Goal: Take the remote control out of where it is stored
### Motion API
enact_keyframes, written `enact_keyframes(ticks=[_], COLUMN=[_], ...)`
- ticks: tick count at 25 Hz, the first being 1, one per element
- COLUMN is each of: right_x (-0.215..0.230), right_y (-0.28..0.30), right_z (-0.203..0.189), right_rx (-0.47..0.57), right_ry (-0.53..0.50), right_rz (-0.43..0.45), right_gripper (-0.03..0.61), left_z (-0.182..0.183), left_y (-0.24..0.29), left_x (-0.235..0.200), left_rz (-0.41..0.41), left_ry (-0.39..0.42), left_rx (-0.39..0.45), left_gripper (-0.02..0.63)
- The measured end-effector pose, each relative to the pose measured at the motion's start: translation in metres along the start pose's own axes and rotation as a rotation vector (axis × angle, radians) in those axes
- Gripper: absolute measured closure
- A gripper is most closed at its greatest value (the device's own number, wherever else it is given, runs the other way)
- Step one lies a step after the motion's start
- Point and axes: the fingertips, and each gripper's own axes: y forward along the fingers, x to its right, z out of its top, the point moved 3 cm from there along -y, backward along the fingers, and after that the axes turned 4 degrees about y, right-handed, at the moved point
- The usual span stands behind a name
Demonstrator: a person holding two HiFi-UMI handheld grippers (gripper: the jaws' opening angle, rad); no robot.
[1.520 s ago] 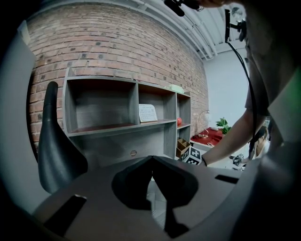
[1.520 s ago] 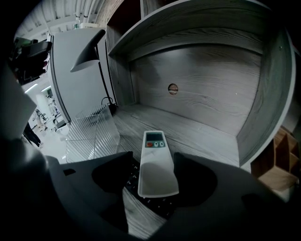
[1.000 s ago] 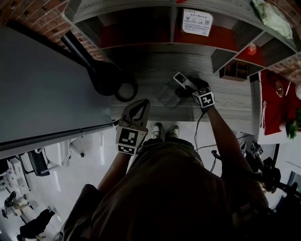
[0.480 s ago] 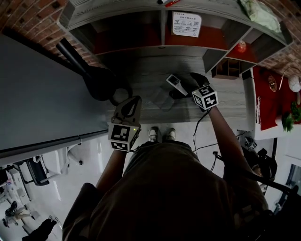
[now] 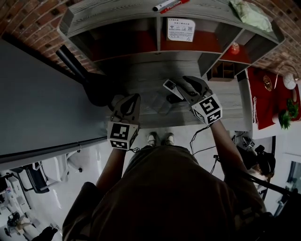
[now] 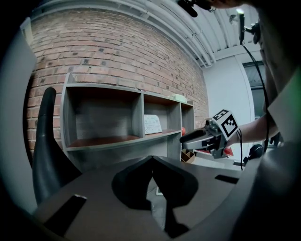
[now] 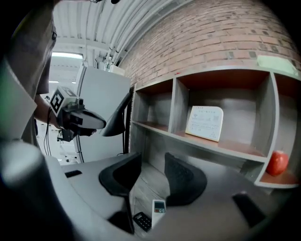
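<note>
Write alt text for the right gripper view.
The right hand-held gripper, its jaws apart after just closing partway, holds nothing; the white remote control stands on the desk below. Behind, a shelf unit holds a card.

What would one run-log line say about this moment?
right gripper: above desk, jaws apart, just been closing, gripping nothing | remote: on desk, not held | left gripper: shut, empty

Item: remote control [image 5: 170, 86]
Look: slim white bar with a small grey screen and round buttons near one end.
Pose: set at a slant, screen end toward the shelf [image 5: 117, 12]; flat or propped cannot be told.
Place: on the grey wood-grain tabletop [image 5: 235, 101], just beside a black keypad-like object [image 7: 142, 220].
</note>
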Motion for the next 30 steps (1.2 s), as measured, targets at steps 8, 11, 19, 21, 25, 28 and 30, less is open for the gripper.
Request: enact_keyframes(ticks=[8,11,19,21,25,28,30], right_x=[-0.017,-0.021,-0.034,-0.038,-0.045,-0.045,-0.046], right_y=[-0.034,-0.045,-0.066,-0.07,-0.077,-0.083,-0.086], right_z=[0.056,0.071,0.1,0.104,0.111,0.111,0.109], right_rx=[0.127,0.143,0.249,0.266,0.313,0.325,0.324], right_ry=[-0.022,-0.045,-0.105,-0.127,-0.108,-0.095,-0.066], right_rz=[-0.015,-0.025,-0.054,-0.054,-0.051,-0.068,-0.069], right_gripper=[0.451,0.451,0.534,0.552,0.565,0.565,0.565], left_z=[0.012,0.016,0.023,0.024,0.029,0.033,0.036], left_y=[0.005,0.004,0.003,0.002,0.0,-0.002,-0.003], left_x=[-0.002,-0.003,-0.009,-0.01,-0.012,-0.015,-0.017], left_rz=[0.007,0.004,0.009,0.008,0.005,0.005,0.004], left_ry=[0.094,0.09,0.087,0.088,0.093,0.098,0.102], left_rx=[0.016,0.026,0.049,0.05,0.062,0.071,0.077], left_gripper=[0.603,0.603,0.603,0.603,0.603,0.603,0.603])
